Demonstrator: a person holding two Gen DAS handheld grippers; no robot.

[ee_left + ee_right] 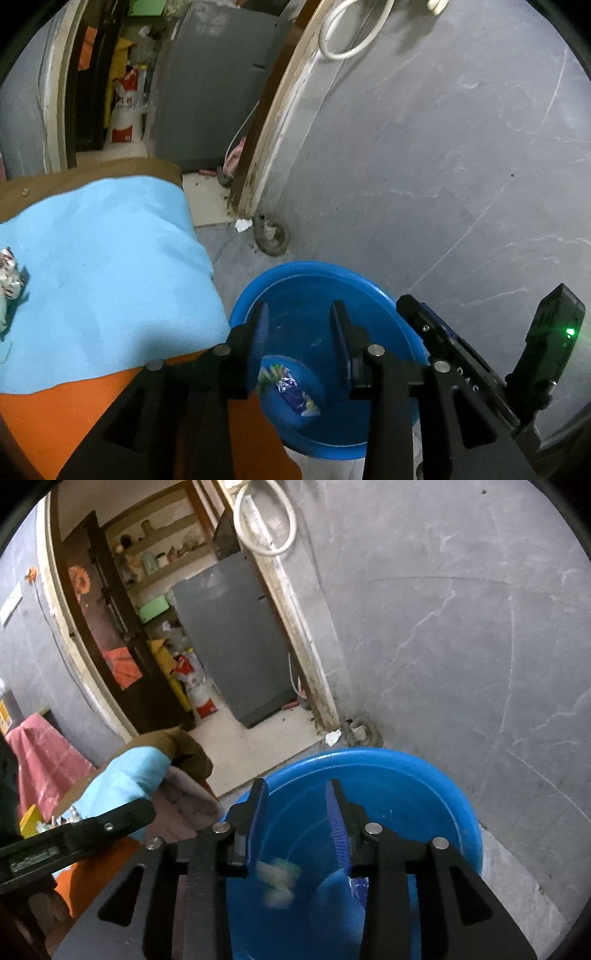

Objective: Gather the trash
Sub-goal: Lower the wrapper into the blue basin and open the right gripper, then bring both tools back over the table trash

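Two grippers are hanging over the blue basin [334, 273] on the floor, and we are letting trash drop into it. Our left gripper [301, 332] is standing with its jaws apart and nothing between them; below it a wrapper [291, 387] is already lying on the basin's bottom. Our right gripper [297, 812] is likewise parted, and a pale, blurred scrap [279, 880] is showing beneath it inside the basin, apparently falling, though we cannot tell what it is. To do this well, we are keeping both grippers inside the rim so nothing lands on the floor, and holding the jaws wide until each piece is clear of the pads. More trash [9, 273] is waiting on the light blue cloth [110, 258] over the worktop, so we judge the job unfinished. A white scrap [242, 224] is lying near the door frame, too.
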